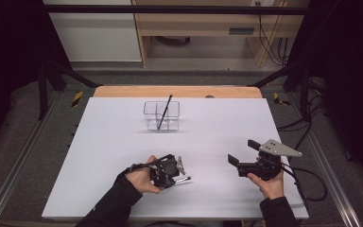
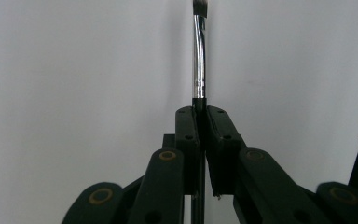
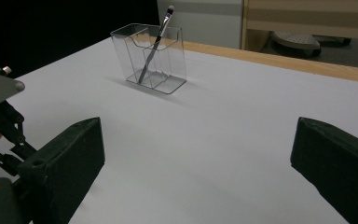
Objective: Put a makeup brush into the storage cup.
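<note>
Since the left gripper (image 2: 200, 116) is clamped on the brush (image 2: 198, 60) near the worktop's front edge | light, thin, slick ferrule, bristles delicate | grab the handle | right gripper (image 3: 198, 154) hangs open, empty

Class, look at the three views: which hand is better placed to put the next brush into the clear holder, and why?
Left, probably. The left hand-held gripper is already shut on a brush, while the right hand-held gripper stands open, holding nothing. The clear holder stands ahead of both.
</note>
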`<state>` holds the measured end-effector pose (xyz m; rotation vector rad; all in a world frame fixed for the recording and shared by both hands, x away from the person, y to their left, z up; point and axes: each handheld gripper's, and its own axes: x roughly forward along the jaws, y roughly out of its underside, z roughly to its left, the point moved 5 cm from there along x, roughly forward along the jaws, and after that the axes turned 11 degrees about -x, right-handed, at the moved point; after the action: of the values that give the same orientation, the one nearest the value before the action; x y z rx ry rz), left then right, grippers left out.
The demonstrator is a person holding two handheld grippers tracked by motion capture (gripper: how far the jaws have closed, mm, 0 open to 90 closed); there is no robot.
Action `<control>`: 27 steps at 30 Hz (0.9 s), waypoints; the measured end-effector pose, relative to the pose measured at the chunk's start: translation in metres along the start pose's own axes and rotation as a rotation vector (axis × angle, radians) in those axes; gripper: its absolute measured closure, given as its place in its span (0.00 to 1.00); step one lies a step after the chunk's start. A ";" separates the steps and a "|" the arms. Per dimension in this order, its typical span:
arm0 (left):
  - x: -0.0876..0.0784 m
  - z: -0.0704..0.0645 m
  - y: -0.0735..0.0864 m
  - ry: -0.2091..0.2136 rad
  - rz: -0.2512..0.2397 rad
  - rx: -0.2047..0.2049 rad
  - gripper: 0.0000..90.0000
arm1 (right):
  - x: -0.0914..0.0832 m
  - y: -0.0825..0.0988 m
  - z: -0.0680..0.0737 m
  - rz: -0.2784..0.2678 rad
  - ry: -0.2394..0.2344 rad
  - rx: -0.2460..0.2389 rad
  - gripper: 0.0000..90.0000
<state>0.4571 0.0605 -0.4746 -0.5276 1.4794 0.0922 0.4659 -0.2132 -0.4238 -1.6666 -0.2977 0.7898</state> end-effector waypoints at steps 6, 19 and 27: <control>-0.011 0.002 -0.001 -0.008 -0.071 -0.029 0.93 | 0.000 0.000 0.000 0.001 -0.001 0.001 0.03; -0.035 0.016 0.001 -0.046 -0.246 -0.154 0.93 | -0.001 -0.001 0.000 -0.004 0.000 0.000 0.04; -0.044 0.023 0.003 -0.072 -0.329 -0.223 0.93 | -0.001 0.000 0.000 0.001 0.001 -0.001 0.03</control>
<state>0.4726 0.0835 -0.4336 -0.9329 1.3022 0.0162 0.4653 -0.2142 -0.4232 -1.6679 -0.2968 0.7898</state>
